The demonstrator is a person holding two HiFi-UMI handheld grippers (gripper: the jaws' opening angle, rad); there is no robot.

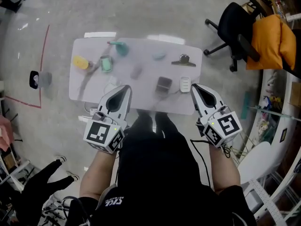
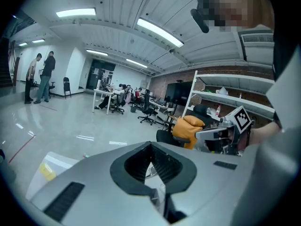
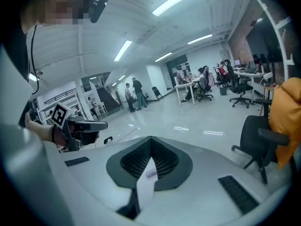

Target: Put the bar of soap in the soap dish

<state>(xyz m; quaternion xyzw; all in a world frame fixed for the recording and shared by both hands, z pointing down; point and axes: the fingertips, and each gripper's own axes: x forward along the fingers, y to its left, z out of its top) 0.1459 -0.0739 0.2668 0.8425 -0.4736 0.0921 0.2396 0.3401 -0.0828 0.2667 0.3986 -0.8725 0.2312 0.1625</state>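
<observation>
**Soap on the table, outside the dish; both my grippers shut and empty**

The bar of soap (image 1: 81, 62), as best I can read the blur, is the yellow block at the left end of the white table (image 1: 146, 95). It lies flat on the tabletop, not in any container. My left gripper view catches it as a yellow patch (image 2: 47, 171) low on the left.

The soap dish (image 1: 106, 63) looks like the green rounded-square piece just right of the soap. It is near the soap but apart from it. Its centre is paler than its rim, and it's too blurred to tell what is in it.

Also on the table:
- a teal item with a handle (image 1: 121, 47), farther back
- a pale blue oval (image 1: 159, 56)
- a black binder clip (image 1: 183, 60)
- a small grey piece (image 1: 136, 72)
- a dark grey boxy item (image 1: 163, 84)
- a white item (image 1: 185, 84) just beside the dark grey one

My left gripper (image 1: 126, 87) (image 2: 151, 144) is over the near table edge with its jaws together, tips meeting and nothing in them. My right gripper (image 1: 194, 86) (image 3: 150, 138) is also over the near edge, jaws closed tip to tip and empty. Both are well apart from the soap and the dish.

A black office chair (image 1: 230, 18) with an orange jacket (image 1: 268, 41) on it stands off to the right.
</observation>
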